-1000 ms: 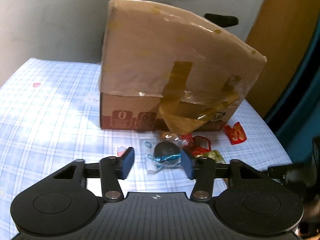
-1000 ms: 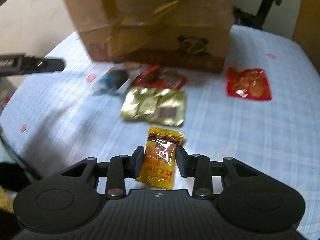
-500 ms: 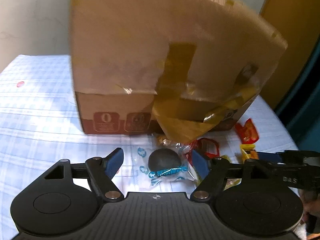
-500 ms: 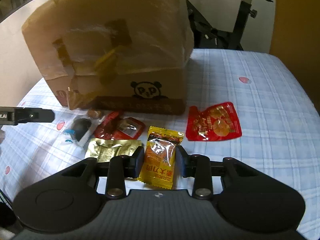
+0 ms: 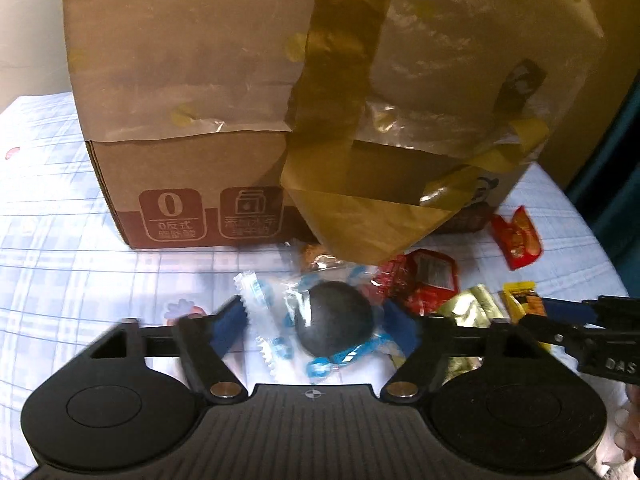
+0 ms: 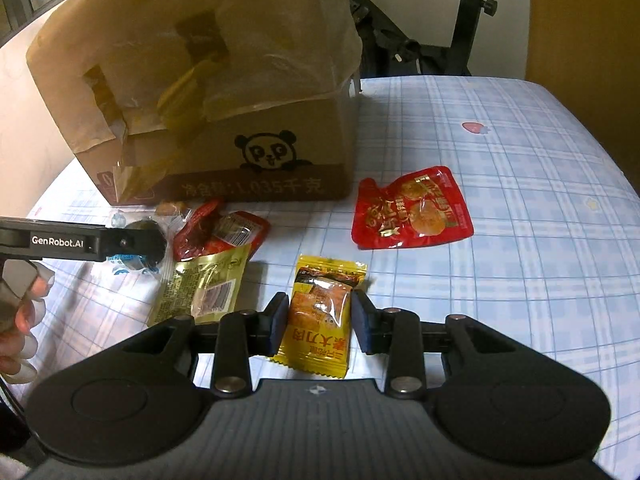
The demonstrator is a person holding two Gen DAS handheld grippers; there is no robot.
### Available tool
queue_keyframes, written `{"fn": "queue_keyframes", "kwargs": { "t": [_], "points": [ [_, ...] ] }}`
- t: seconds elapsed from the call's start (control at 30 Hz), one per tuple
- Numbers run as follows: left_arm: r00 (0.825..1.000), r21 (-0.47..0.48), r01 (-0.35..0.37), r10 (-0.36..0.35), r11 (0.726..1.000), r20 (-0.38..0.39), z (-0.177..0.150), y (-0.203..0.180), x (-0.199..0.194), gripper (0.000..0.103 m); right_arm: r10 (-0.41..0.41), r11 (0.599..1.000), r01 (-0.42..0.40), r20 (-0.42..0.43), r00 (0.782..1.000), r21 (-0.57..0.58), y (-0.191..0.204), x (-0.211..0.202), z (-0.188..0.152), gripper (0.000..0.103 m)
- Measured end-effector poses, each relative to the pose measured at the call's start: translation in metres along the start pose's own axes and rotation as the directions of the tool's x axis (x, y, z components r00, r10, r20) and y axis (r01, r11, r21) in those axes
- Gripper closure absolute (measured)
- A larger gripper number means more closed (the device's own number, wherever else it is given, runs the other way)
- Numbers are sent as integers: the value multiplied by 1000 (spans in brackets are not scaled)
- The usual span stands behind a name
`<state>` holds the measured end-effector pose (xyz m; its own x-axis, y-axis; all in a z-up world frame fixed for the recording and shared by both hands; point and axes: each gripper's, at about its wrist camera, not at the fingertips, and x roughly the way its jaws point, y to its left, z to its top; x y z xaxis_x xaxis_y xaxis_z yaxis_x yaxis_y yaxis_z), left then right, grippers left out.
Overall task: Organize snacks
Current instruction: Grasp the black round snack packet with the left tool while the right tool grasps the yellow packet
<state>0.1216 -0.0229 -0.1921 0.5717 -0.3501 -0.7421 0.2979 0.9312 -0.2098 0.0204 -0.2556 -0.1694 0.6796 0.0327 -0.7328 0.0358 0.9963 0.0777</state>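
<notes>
A dark round snack in a clear wrapper with blue print lies on the checked cloth in front of the taped cardboard box. My left gripper straddles it; its jaws are closing, the blue pads at the wrapper's edges but not pressing the snack. My right gripper is shut on a yellow snack packet, held just above the cloth. That packet and the right gripper's finger show at the right edge of the left wrist view.
A gold packet and a crumpled red packet lie between the two grippers. A flat red pouch lies right of the box. The blue checked cloth stretches right. A hand holds the left gripper.
My left gripper moved forward and down over the dark snack, its jaws widening, then narrowing. The right gripper shifted sideways with the yellow packet still in it.
</notes>
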Motion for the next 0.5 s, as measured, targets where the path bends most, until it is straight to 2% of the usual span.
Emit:
{"fn": "queue_keyframes", "kwargs": {
  "t": [0.2,0.33,0.5],
  "points": [
    [999,23,19,-20,1000,26,-8,5,-23,56,12,1000,-12,-3,1000,12,0,-2,-1,66],
    [999,-5,19,-19,1000,39,-13,16,-40,57,26,999,-26,-6,1000,20,2,-4,-3,66],
    [995,-41,23,-19,999,99,-14,33,-80,57,53,998,-53,19,998,24,5,-17,-1,66]
  ]
}}
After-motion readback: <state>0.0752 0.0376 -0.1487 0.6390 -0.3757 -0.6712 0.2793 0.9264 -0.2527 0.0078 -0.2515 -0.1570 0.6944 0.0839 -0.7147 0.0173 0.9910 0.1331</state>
